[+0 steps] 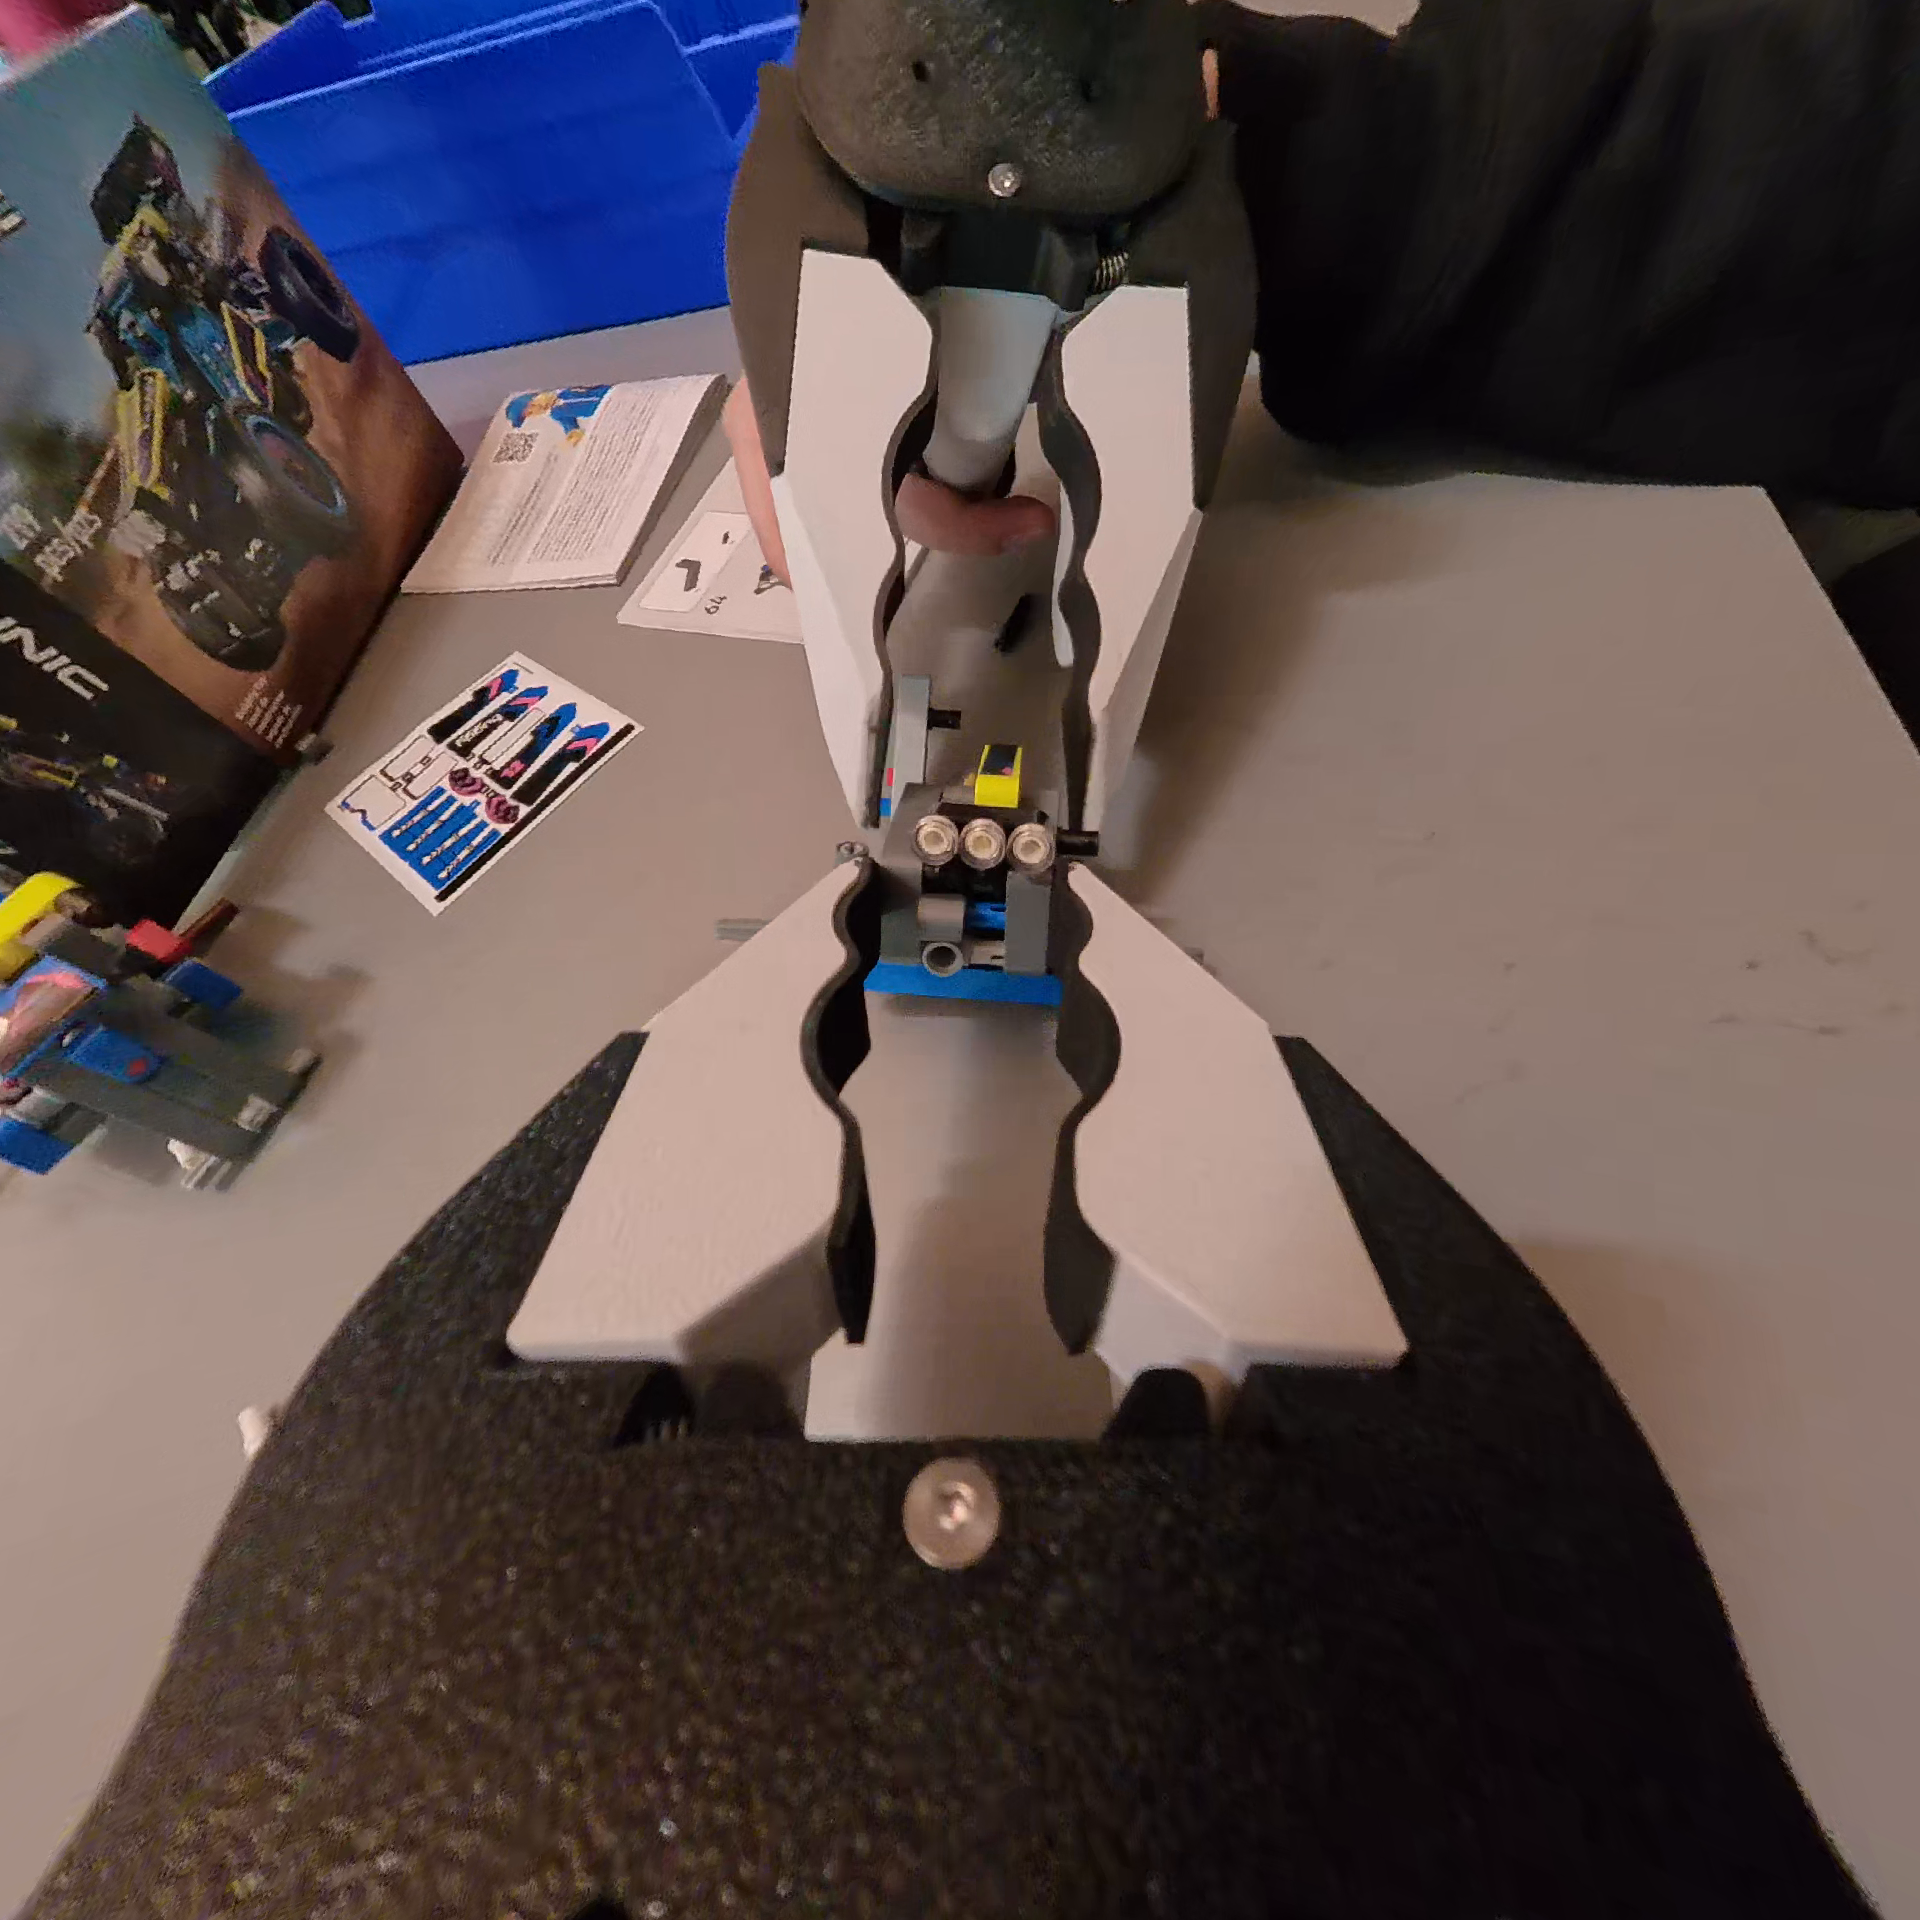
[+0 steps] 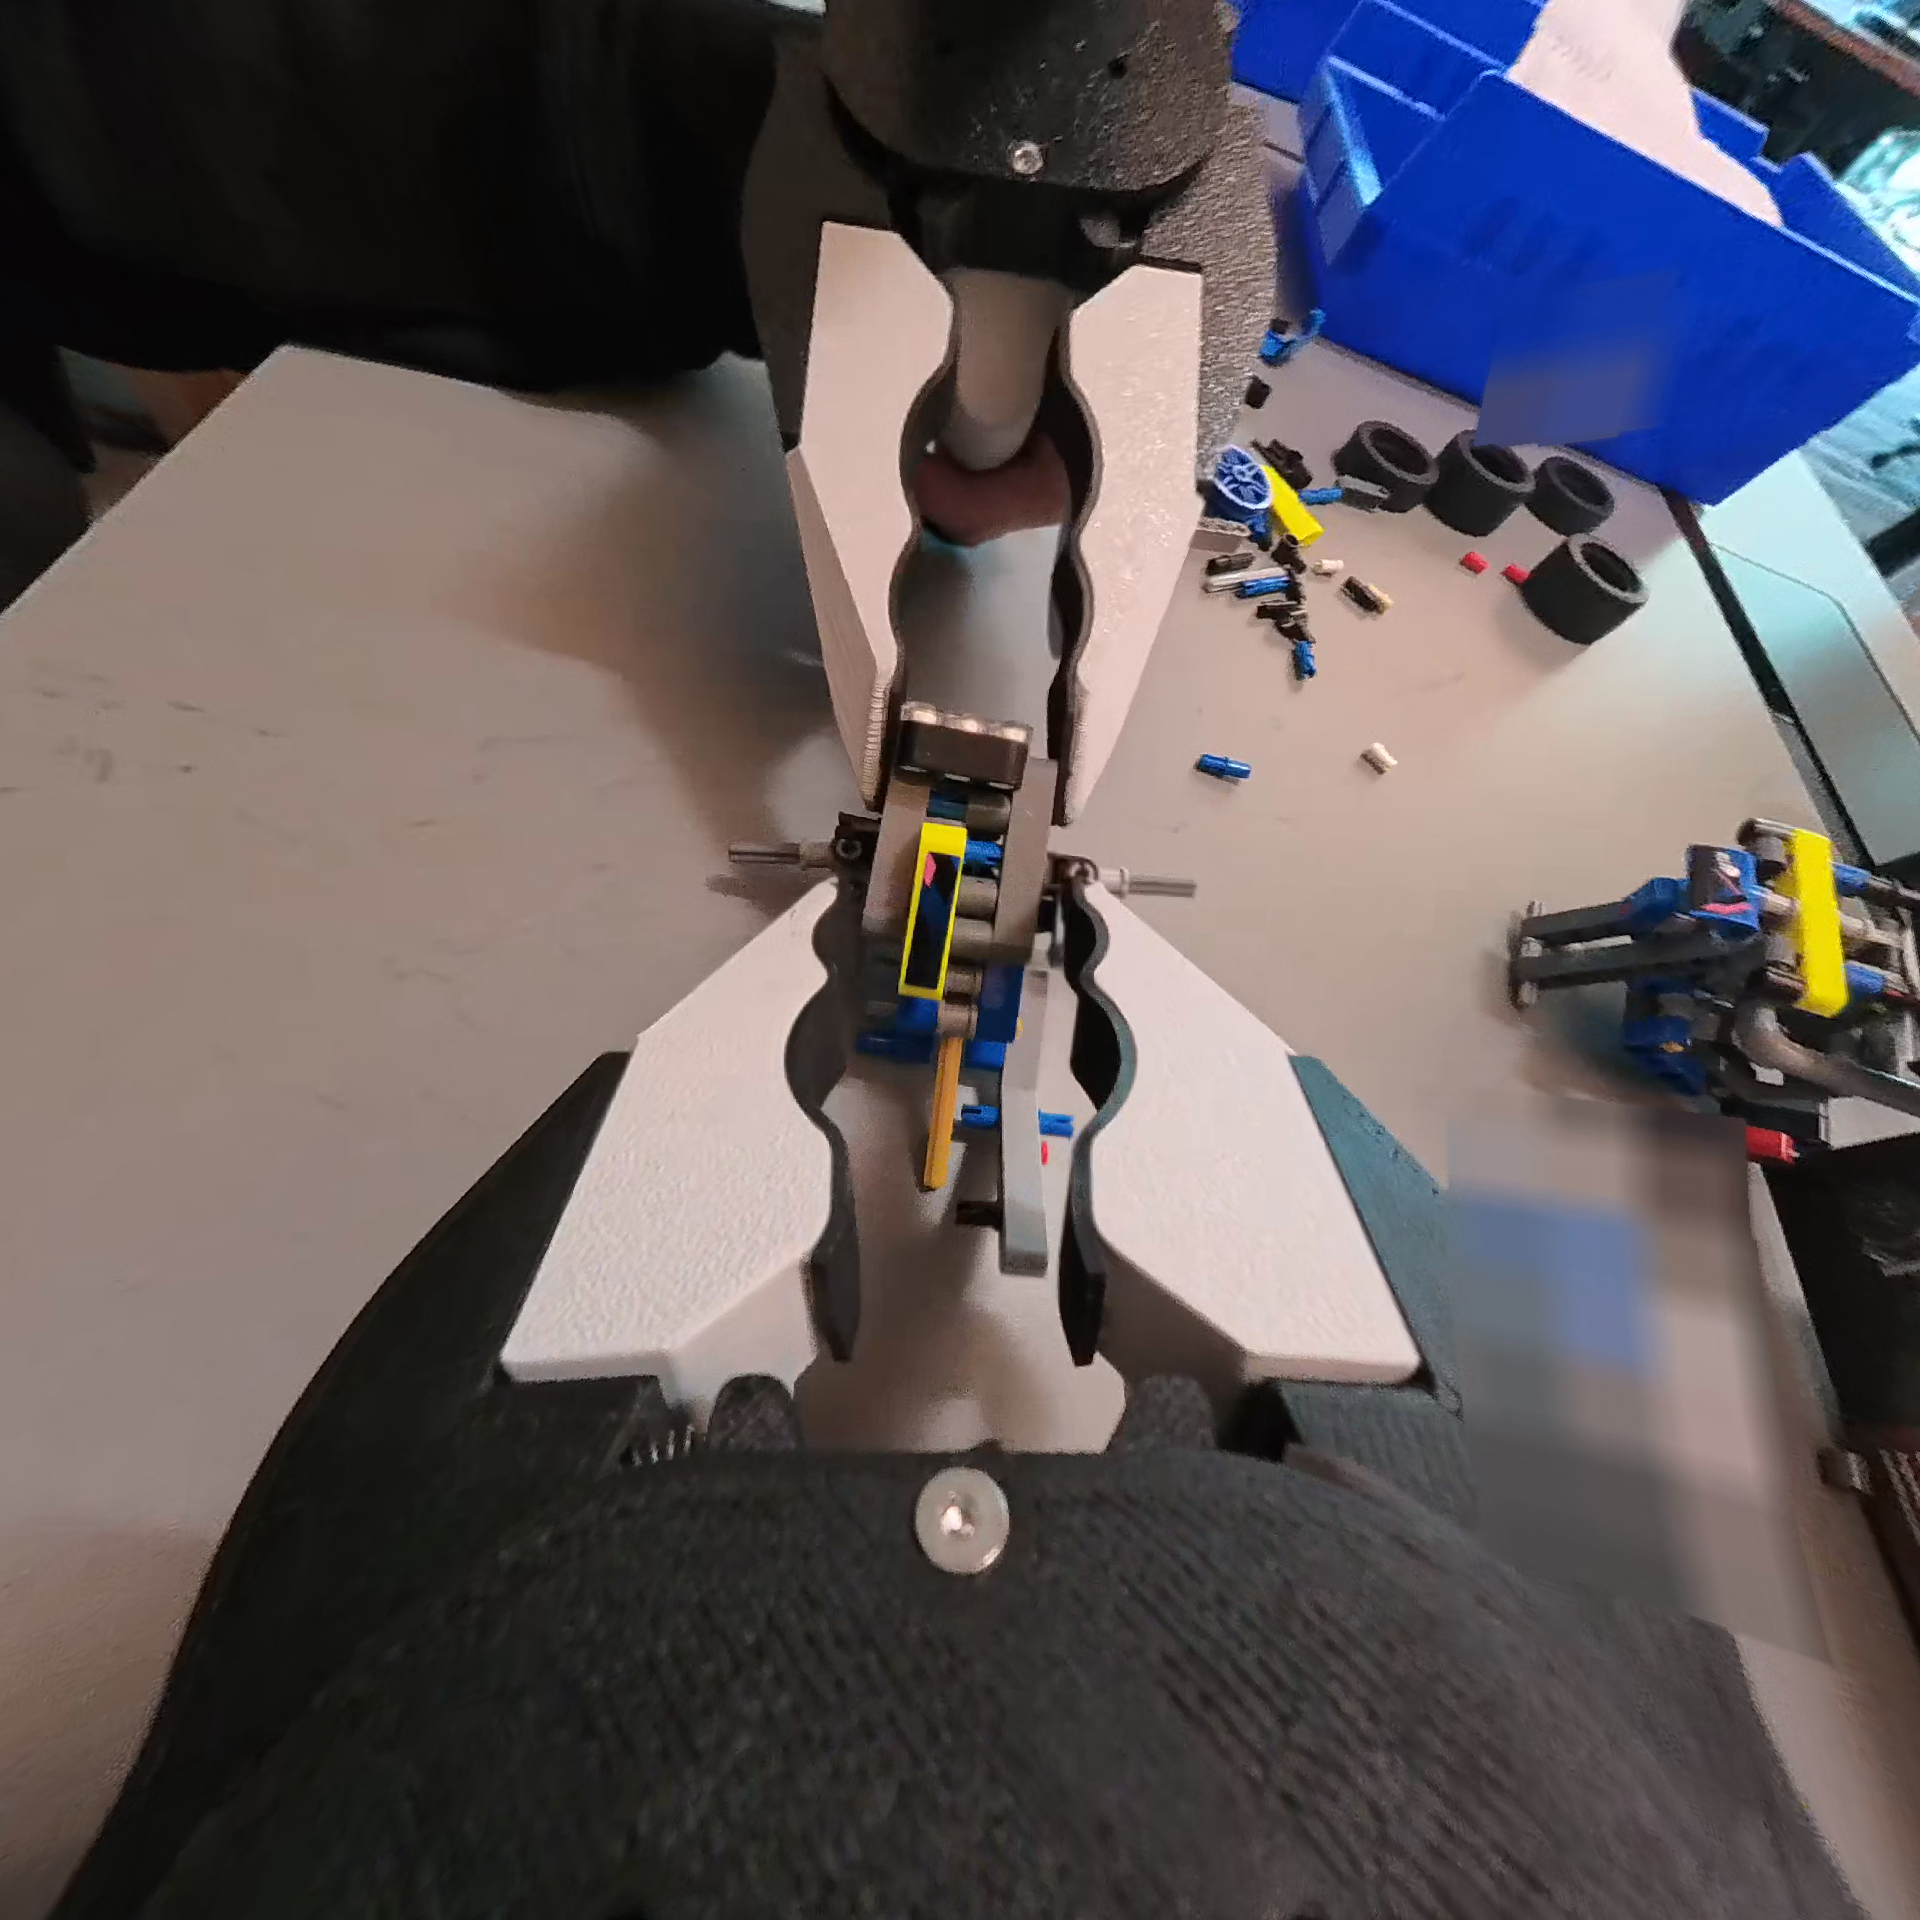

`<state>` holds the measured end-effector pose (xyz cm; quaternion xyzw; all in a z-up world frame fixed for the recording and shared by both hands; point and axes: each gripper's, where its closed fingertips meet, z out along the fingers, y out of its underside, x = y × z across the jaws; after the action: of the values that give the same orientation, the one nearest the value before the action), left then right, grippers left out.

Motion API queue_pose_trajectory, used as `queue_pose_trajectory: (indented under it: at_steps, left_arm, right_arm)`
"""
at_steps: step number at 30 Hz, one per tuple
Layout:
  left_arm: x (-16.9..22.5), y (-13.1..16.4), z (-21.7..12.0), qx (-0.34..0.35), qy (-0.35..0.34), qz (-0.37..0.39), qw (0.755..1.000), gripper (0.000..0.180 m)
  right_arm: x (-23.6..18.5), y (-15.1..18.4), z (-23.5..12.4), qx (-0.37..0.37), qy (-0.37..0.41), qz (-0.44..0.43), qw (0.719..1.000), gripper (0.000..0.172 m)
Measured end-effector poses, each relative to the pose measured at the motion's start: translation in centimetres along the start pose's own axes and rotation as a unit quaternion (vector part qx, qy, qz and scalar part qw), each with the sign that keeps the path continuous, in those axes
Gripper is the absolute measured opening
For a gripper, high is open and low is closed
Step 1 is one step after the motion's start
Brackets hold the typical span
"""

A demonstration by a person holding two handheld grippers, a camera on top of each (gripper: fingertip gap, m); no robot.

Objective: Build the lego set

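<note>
From my left wrist camera, my left gripper (image 1: 961, 914) is clenched on a small brick model (image 1: 971, 904) of grey, blue and black parts, with three pale round studs and a yellow piece on top. Both dark pads press its sides, and it sits just above the grey table (image 1: 1455, 831). The right gripper (image 1: 977, 769) faces me from the far side, its fingertips at the model's other end; from here I cannot tell how firmly they bear on it. To the left lie a sticker sheet (image 1: 483, 779), a booklet (image 1: 582, 488), a printed box (image 1: 187, 416) and a second brick assembly (image 1: 135, 1049). Blue bins (image 1: 499, 187) stand behind.

From my right wrist camera, the model (image 2: 951, 914) runs lengthwise between the fingers of my right gripper (image 2: 956, 935). The left-hand pad lies against its grey side. On the other side I see the pad close to a black pin, but I cannot tell whether it presses. The left gripper (image 2: 961, 769) clamps the far end. A larger assembly (image 2: 1745, 966), four black tyres (image 2: 1486, 488), loose small parts (image 2: 1278, 582) and blue bins (image 2: 1558, 260) lie to the right.
</note>
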<state>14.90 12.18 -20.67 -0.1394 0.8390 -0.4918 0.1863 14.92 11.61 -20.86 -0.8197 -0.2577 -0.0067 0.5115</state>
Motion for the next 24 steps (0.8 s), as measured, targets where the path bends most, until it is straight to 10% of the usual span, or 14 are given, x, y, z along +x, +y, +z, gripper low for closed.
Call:
queue_pose_trajectory:
  at_steps: [24]
  left_arm:
    - [-0.1,1.3,-0.5,-0.016,-0.001,0.010,1.000,0.030]
  right_arm:
    - [-0.1,0.6,1.3,-0.027,0.000,0.011,1.000,0.032]
